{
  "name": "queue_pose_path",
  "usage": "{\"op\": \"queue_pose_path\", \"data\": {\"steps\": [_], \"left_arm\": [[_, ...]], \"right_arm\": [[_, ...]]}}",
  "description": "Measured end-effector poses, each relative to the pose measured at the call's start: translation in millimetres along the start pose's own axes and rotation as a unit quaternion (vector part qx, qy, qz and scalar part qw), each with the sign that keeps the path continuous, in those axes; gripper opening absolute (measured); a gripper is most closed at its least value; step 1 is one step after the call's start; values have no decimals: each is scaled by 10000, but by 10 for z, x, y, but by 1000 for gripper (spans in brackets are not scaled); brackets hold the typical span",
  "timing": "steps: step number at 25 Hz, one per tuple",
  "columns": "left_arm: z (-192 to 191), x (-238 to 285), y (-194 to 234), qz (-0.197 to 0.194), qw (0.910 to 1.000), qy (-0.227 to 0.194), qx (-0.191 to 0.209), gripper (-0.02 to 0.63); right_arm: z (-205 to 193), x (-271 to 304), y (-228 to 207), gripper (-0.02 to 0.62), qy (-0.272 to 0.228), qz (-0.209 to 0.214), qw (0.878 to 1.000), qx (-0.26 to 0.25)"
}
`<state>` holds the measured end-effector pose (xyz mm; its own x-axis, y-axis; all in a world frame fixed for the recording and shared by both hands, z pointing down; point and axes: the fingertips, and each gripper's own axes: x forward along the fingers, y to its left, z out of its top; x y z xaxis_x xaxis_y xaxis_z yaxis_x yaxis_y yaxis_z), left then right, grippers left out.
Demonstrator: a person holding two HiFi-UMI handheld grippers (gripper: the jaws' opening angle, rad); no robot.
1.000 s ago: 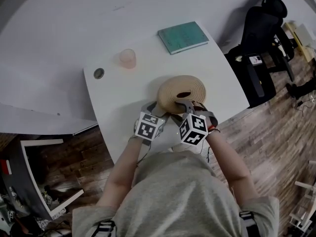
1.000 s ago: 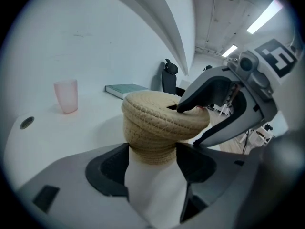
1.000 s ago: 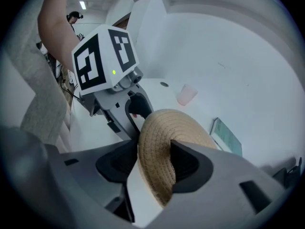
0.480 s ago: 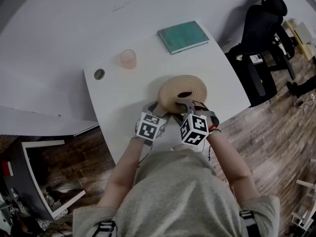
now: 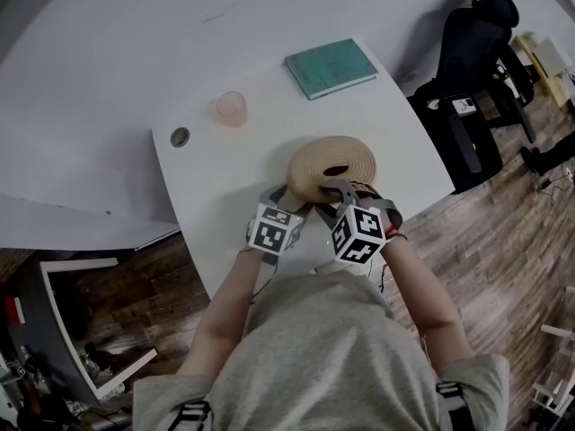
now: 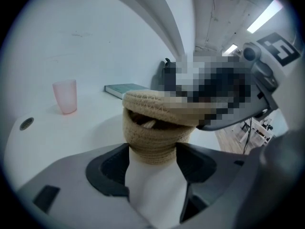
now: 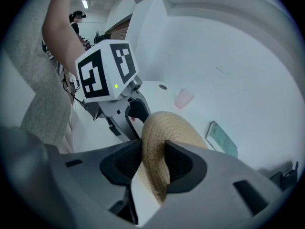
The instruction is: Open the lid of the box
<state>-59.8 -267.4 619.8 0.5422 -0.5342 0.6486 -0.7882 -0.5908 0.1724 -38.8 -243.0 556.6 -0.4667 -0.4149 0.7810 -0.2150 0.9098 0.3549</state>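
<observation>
One box (image 5: 302, 180) side hidden behind left gripper (image 5: 289, 202).

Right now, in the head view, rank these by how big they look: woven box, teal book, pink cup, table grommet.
Largest: woven box and teal book look about alike; the box's near edge is hidden, so I won't rank them.
Next: pink cup.
Smallest: table grommet.

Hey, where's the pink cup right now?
In the head view the pink cup stands upright on the white table's far left, between the cable grommet and the teal book, beyond the woven box.
</observation>
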Motion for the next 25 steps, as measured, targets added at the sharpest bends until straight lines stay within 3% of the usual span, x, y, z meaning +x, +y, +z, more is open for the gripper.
{"op": "queue_pose_path", "data": {"steps": [14, 25], "left_arm": [[-14, -7, -3, -86, 9999, 55, 7, 284], [12, -35, -50, -127, 9999, 86, 3, 284]], "right_arm": [[139, -192, -166, 120, -215, -242, 9995, 31], [203, -506, -530, 98, -630, -681, 9944, 512]]}}
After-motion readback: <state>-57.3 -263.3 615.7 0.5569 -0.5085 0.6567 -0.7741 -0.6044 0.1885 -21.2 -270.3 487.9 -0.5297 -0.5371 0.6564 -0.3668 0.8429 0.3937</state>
